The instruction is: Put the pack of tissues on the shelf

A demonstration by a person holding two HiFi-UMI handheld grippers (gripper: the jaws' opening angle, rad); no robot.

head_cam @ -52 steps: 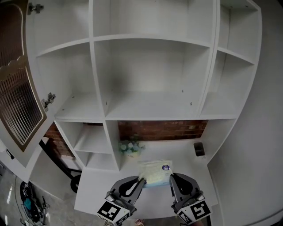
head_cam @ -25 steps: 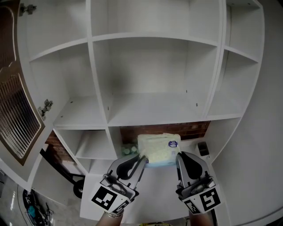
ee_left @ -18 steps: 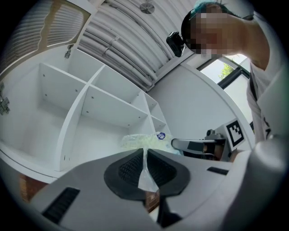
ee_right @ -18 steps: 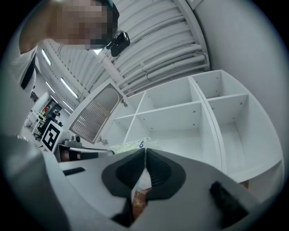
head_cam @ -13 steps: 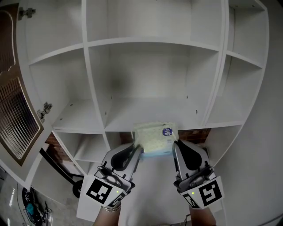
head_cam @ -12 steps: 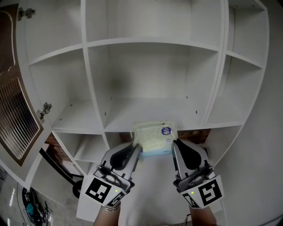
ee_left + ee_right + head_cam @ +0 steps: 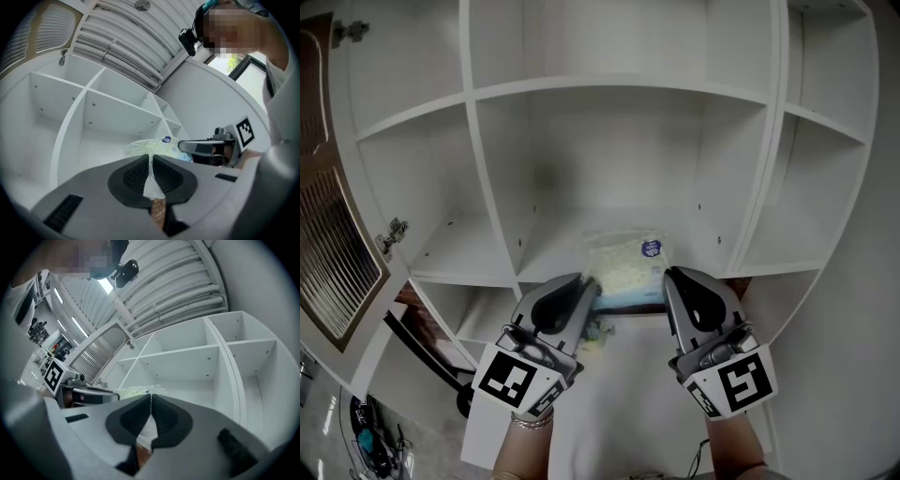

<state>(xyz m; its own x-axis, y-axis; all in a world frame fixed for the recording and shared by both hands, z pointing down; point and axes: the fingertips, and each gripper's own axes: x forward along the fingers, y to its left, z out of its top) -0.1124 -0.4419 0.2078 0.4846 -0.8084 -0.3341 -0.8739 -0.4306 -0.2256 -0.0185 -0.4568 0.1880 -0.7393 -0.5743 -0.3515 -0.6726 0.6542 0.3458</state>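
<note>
Raised since a second ago, the pack of tissues now hangs before the middle compartment of the shelf, above its board edge. Left gripper and right gripper each clamp nearly closed jaws on a side edge of its wrapper, holding it between them.

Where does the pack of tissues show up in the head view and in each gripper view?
Head view: pack of tissues at centre, before the middle shelf opening.
Left gripper view: pack of tissues just above the jaws, near centre.
Right gripper view: a pale strip above the jaws, left of centre.
Shared landmark: the white shelf unit.
</note>
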